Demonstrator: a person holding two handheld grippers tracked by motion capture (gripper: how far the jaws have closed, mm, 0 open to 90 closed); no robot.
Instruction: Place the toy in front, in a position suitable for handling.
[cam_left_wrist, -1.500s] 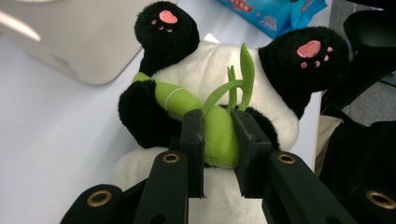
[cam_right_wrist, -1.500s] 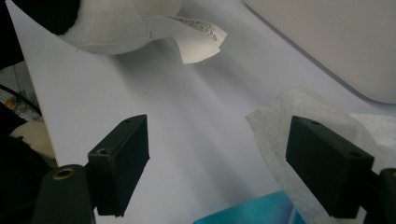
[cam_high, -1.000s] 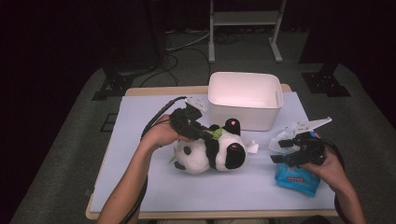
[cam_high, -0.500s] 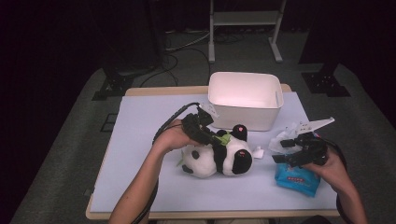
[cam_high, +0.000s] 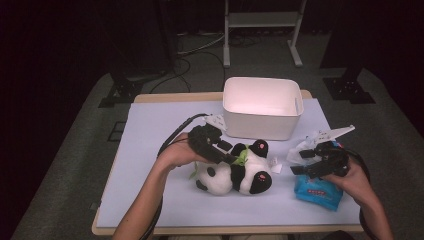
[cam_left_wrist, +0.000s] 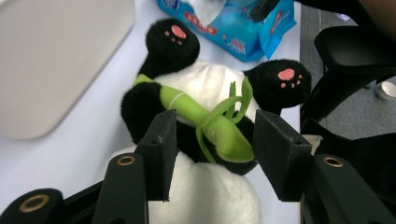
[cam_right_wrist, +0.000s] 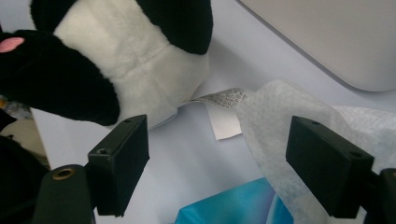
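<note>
1. A black-and-white plush panda toy (cam_high: 235, 172) is seen lying on its side on the pale lilac table cover (cam_high: 150, 130), just in front of the white rectangular plastic bin (cam_high: 262, 107).
2. The left gripper (cam_high: 227, 155) is held right over the panda's middle. In the left gripper view its jaws are spread, one on each side of the green felt bamboo sprig (cam_left_wrist: 210, 121) that's stitched to the panda's belly. The sprig sits between the jaws but isn't pinched; whether the pads touch the fur can't be told.
3. The right gripper (cam_high: 305, 162) is kept to the right of the panda, just above a blue plastic pack of wet wipes (cam_high: 317, 190) that lies on the cover near the table's front right. Its jaws are wide apart too, nothing clamped.
4. A white wipe sheet (cam_right_wrist: 289, 116) is seen sticking up out of the pack between the right gripper's jaws, closer to the one on the right of that view.
5. The panda's small white sewn-in label (cam_right_wrist: 222, 105) is spotted lying flat on the cover beside the wipe, with the panda's rear end just next to it.
6. Pink paw pads are shown on two black feet (cam_left_wrist: 285, 81), pointed toward the blue pack.
</note>
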